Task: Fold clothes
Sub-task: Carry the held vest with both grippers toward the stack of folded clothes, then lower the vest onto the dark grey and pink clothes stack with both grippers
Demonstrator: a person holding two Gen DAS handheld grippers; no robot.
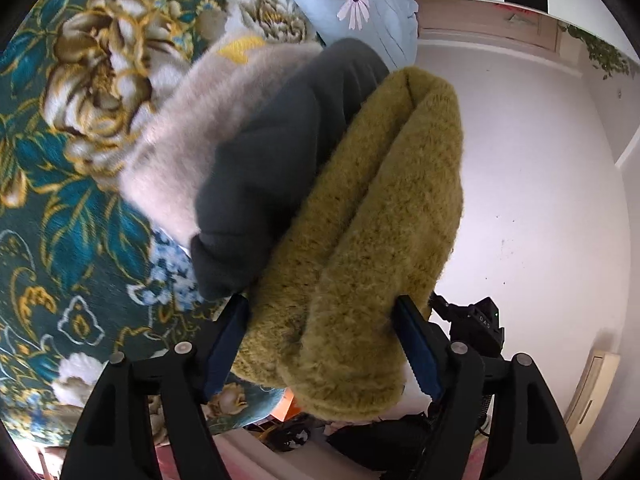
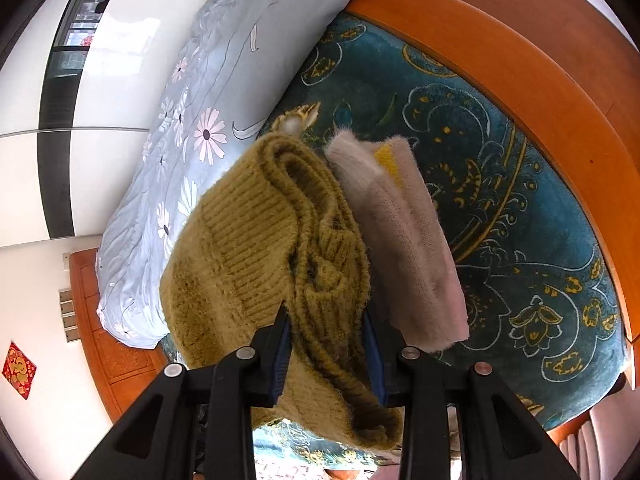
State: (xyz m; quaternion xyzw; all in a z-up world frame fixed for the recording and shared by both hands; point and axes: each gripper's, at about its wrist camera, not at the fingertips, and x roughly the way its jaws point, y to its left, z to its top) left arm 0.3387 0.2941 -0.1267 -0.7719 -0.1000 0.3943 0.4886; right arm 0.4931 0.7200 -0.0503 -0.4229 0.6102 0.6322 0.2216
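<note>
- The green sweater [image 2: 256,248] is folded into a thick bundle and sits on a stack on the bed [image 2: 500,208], next to the blue floral quilt [image 2: 224,92].
- Under it the left view shows a dark grey garment [image 1: 272,152] and below that a pale pink garment [image 1: 180,144], both folded; that makes 3 folded pieces in the pile.
- The stack lies on the teal floral bedspread, away from the wooden bed edge [image 2: 540,92] seen in the right view.
- The left gripper [image 1: 324,344] has its jaws spread wide on either side of the sweater's end. The fabric fills most of the gap, and the pads do not appear to press it, so this reads as a released hold.
- The right gripper [image 2: 326,344] has its jaws set narrow and clenched on a bunched fold of the sweater.
- Judged from this, folding the green sweater is done and it is being set down on the pile; what remains for this piece is for the right jaws to let go and both grippers to draw clear without dragging the top fold open.
- No unfolded clothes show in either view, so whether more are left cannot be told.
</note>
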